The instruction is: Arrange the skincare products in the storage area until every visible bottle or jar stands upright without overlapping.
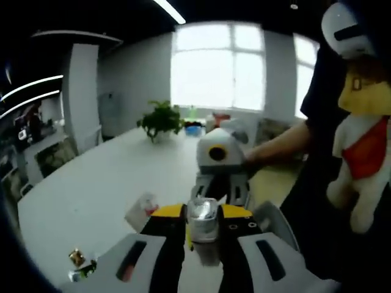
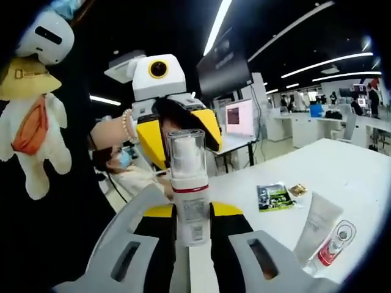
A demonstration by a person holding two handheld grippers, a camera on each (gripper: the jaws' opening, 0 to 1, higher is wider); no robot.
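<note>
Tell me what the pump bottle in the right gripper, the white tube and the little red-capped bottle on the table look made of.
Pump bottle: clear glossy plastic cap, see-through with glints, on an opaque white body.
White tube: matte soft plastic, judging by its flattened, tapering shape.
Red-capped bottle: transparent, shiny; glass or hard plastic, I can't tell.

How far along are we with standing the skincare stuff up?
Early, it seems. Nothing clearly looks arranged yet. In hand: the right gripper is shut on a pump bottle, held upright above the table, with the left gripper at its cap. Left to do: a white tube and a small clear bottle lie flat, touching or overlapping, beside loose sachets.
</note>
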